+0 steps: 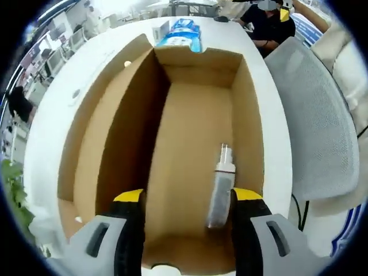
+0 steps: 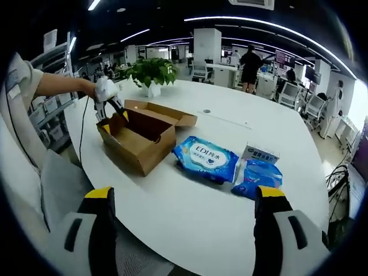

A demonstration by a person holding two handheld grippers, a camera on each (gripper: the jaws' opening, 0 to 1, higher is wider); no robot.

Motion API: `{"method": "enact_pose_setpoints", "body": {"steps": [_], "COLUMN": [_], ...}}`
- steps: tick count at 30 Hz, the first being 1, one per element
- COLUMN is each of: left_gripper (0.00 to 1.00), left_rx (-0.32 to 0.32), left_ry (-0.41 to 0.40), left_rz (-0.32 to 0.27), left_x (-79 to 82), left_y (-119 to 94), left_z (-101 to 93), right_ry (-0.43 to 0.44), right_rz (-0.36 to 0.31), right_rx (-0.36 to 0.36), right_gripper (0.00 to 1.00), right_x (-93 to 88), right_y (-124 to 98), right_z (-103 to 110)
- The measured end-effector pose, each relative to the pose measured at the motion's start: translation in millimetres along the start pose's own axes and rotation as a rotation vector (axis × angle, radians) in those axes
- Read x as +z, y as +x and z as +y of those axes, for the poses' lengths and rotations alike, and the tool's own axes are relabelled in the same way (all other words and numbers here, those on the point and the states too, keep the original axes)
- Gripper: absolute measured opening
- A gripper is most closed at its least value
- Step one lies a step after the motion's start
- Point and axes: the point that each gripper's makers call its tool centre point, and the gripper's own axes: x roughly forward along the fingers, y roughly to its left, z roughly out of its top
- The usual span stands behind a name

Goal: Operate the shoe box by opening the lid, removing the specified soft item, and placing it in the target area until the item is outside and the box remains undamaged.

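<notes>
White round surface [image 2: 190, 201], open cardboard shoe box [image 2: 141, 135] near its left edge, lid flaps out, small spray bottle [image 1: 220, 187] lying on box floor, left gripper [image 1: 187, 198] spread above box, right gripper [image 2: 183, 198] spread over bare surface, blue wipes packs [image 2: 206, 158] right of box.

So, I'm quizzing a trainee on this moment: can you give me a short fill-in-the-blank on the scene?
1. The lid of the cardboard box is ____.
2. Inside the box lies a small ____ bottle.
3. The left gripper hangs over the box with jaws ____.
4. The blue wipes pack lies on the table, ____ the box.

Missing words: open; spray; open; outside
</notes>
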Motion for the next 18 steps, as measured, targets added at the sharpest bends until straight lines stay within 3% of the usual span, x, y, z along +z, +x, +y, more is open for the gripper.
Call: {"method": "enact_pose_setpoints", "body": {"steps": [12, 18], "left_gripper": [0.63, 0.61], "left_rx": [-0.09, -0.096], "left_ry": [0.121, 0.15], "left_rz": [0.127, 0.144], "left_x": [-12.9, -12.5], "left_y": [19.3, 28.5], "left_z": [-6.8, -10.0], "right_ry": [0.02, 0.035], "right_rz": [0.013, 0.01], "right_rx": [-0.02, -0.022], "right_gripper": [0.96, 0.96], "right_x": [-8.8, -10.4], "right_y": [-0.8, 0.9], "right_z": [3.6, 4.8]}}
